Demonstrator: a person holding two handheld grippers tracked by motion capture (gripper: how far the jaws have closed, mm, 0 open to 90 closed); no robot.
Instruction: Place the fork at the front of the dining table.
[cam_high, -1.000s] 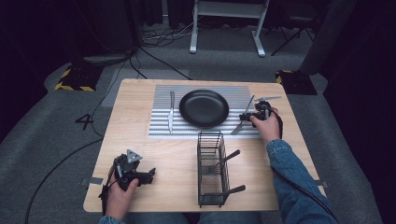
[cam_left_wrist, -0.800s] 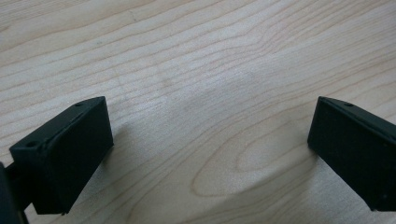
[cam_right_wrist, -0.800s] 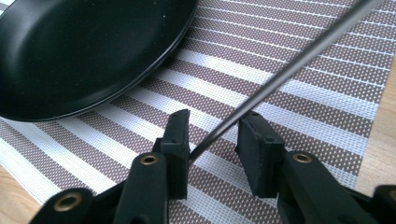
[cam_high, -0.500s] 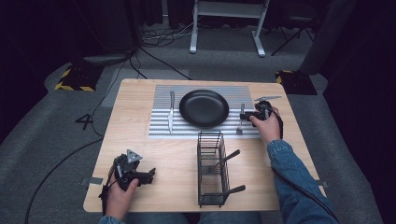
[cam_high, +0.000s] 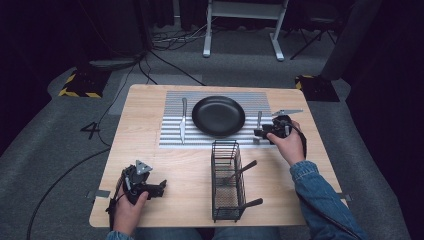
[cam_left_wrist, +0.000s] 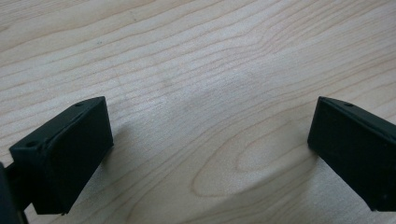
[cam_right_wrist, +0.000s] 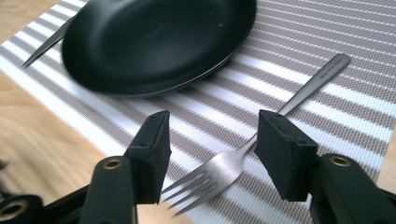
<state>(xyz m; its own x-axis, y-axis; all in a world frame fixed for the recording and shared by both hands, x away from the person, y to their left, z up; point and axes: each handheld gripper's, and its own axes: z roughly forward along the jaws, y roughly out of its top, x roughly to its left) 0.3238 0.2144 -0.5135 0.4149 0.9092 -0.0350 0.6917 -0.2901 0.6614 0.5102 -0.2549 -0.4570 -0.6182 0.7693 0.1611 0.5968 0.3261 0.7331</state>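
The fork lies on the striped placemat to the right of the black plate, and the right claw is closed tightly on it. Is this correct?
Not quite. The right claw is not closed on the fork: its jaws have just been opening and stand apart, the fork lying free between them, as the right gripper view shows. The rest is right: the fork lies on the striped placemat, right of the black plate.

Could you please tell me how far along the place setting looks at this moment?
Done: the plate sits on the striped mat, the knife on one side of it, the fork on the other. In hand: the right tongs have just been opening; the fork lies free between the jaws. The left tongs wait open over bare table. Left: probably the utensils in the wire basket.
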